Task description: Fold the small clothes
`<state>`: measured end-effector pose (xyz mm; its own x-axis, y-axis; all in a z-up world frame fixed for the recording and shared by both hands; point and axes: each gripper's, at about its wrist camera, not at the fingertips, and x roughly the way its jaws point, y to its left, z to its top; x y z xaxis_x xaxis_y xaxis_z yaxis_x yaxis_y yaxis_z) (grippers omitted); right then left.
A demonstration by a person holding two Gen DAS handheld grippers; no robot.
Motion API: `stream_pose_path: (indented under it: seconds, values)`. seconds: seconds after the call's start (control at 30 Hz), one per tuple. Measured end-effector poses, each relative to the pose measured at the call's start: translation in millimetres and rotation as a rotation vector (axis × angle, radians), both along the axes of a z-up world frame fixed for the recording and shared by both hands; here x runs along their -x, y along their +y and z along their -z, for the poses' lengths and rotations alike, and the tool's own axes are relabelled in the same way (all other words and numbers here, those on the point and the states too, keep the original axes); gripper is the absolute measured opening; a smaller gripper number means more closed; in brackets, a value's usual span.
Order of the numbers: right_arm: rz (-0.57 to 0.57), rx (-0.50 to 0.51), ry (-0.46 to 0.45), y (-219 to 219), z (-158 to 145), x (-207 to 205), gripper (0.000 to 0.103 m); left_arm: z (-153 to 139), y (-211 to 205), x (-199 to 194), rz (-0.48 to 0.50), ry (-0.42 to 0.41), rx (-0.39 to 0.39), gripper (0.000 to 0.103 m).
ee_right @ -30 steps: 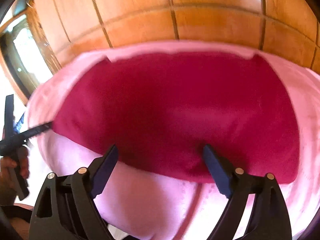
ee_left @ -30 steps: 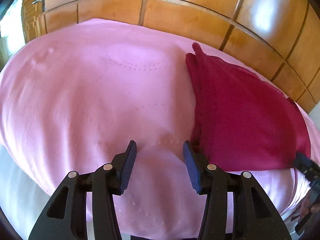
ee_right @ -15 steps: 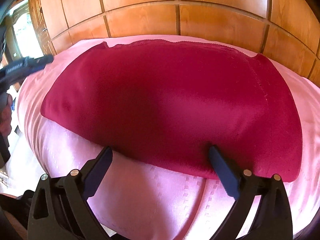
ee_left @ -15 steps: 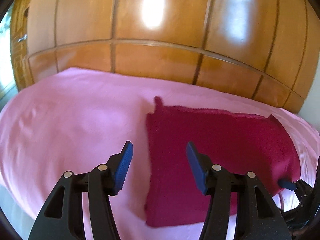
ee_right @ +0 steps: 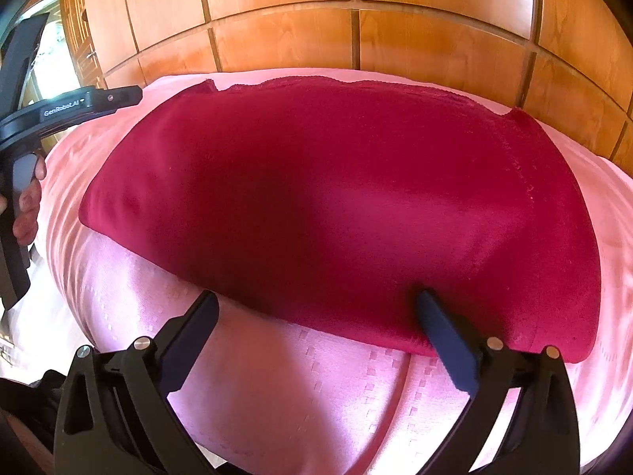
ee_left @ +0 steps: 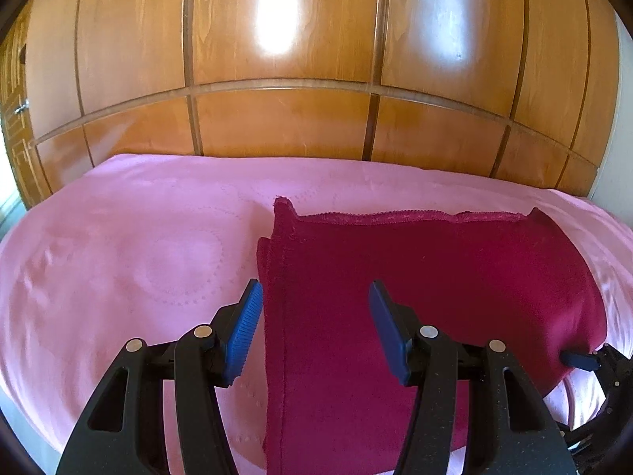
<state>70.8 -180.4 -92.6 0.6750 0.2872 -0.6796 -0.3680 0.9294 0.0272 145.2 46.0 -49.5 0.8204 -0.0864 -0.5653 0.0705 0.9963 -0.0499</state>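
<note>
Right now both sets of jaws stand apart with nothing pinched in either. The left gripper [ee_left: 316, 328] has its blue ribbed pads [ee_left: 245, 332] held at a middling gap; they widened a little a moment back and only air sits between them, with the dark red cloth [ee_left: 415, 297] lying below and beyond. That gripper hangs above the cloth's left hemmed edge, one pad over the pink sheet [ee_left: 118, 257], the other over the red fabric.

The right gripper [ee_right: 316, 316] is spread very wide, its jaws having just been opening, and the cloth is not caught between them. Its right-hand finger [ee_right: 447, 340] lies at the cloth's near edge, tip over the fabric, though I cannot tell whether it touches; the other finger sits over bare sheet just short of that edge.

The cloth [ee_right: 336, 198] itself lies flat on the sheet as a folded, roughly rectangular piece, a lacy trim running along its far edge and a small raised corner at the far left. It sits toward the right half of the bed as the left camera sees it.

Off to the left in the right camera's view, a hand [ee_right: 27, 209] grips the left tool's handle. Behind the bed stands a glossy panelled wooden wardrobe [ee_left: 277, 118].
</note>
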Motion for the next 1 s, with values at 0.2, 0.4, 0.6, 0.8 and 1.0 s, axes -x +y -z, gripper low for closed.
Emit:
stream_pose_path:
  seconds: [0.2, 0.4, 0.6, 0.8, 1.0]
  values:
    - [-0.008, 0.003, 0.006, 0.1, -1.2, 1.5, 0.1, 13.0, -1.8, -12.6, 0.015, 0.042, 0.005, 0.055]
    - [-0.046, -0.07, 0.046, -12.1, -13.6, -0.2, 0.099, 42.8, 2.5, -37.5, 0.023, 0.147, 0.04, 0.055]
    - [0.054, -0.31, 0.013, -81.5, -52.6, -13.3, 0.096, 48.6, 10.3, -38.7, 0.018, 0.145, 0.086, 0.057]
    - [0.288, -0.443, 0.012, -163.5, -49.0, -46.1, 0.094, 31.8, 18.0, -22.5, -0.01, 0.112, 0.134, 0.057]
    - [0.33, -0.512, 0.111, -189.1, -14.5, -68.8, 0.082, 18.2, 13.9, 2.8, 0.009, 0.088, 0.169, 0.057]
